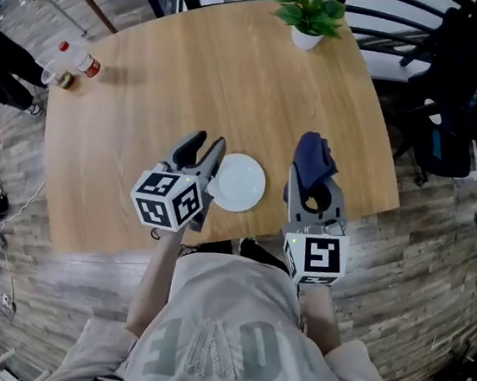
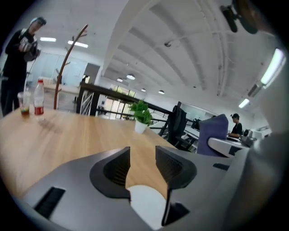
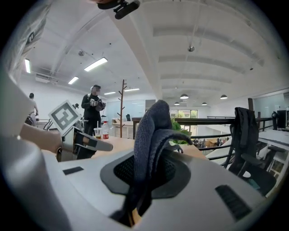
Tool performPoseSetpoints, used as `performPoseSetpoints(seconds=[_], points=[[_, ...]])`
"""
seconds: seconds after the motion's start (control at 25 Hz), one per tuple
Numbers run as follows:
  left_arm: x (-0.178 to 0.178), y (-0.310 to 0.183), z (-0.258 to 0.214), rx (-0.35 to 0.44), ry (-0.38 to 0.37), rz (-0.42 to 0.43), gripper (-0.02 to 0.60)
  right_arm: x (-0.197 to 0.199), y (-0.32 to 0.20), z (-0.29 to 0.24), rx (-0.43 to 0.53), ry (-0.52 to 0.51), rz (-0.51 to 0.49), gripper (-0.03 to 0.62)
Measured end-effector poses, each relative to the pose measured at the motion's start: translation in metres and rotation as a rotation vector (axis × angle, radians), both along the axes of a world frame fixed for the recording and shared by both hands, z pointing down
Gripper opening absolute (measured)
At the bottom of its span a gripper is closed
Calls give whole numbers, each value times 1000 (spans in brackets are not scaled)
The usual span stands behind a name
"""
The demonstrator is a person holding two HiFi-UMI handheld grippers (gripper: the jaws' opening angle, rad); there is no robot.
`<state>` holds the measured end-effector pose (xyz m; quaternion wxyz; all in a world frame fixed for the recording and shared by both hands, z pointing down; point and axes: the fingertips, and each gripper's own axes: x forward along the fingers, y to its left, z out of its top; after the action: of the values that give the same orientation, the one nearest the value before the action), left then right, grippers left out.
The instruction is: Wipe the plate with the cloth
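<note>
Our right gripper (image 1: pixel 313 186) clamps the dark blue cloth (image 1: pixel 313 159) just right of the white plate (image 1: pixel 241 183). Our left gripper (image 1: pixel 206 151), jaws wide and gripping nothing, hovers at the plate's left rim. Wiping appears not yet begun. The plate lies bare, seemingly clean, near the wooden surface's (image 1: pixel 193 75) front edge.

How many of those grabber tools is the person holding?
2. The left gripper is just left of the white plate, jaws apart; the right gripper, on its other side, is shut on a dark blue cloth.
</note>
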<state>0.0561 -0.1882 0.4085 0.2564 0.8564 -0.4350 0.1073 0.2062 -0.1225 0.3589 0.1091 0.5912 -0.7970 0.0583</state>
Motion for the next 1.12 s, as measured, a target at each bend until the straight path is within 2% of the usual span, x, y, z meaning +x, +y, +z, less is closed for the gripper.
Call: performPoseSetpoints(seconds=[0.08,0.16,0.24,0.28,0.52,0.6,0.76,0.84,0.96,1.12], points=[[-15,6,43,-173,46,-26,167,-10,-3,6,-21,2,-26,57],[-32,19,82,-297,19,-48,166,-18,-3,12,-38,4,-43,57],[-41,34,110,-386,-1,-46,166,-23,-3,19,-57,15,-56,57],[-42,40,120,-431,17,-42,166,-25,-3,23,-68,24,-61,57],[-42,58,154,-632,198,-77,166,-36,2,32,-94,57,-85,57],[-41,62,162,-674,223,-71,166,-36,3,32,-98,48,-74,57],[-36,59,166,-698,243,-54,148,-32,7,33,-116,-19,-46,57],[-37,60,171,-710,217,-48,119,-31,8,34,-119,-18,-40,57],[-42,63,179,-716,149,-46,115,-28,8,35,-118,12,-31,57],[-37,65,180,-735,185,-30,115,-27,9,37,-130,18,-22,57]])
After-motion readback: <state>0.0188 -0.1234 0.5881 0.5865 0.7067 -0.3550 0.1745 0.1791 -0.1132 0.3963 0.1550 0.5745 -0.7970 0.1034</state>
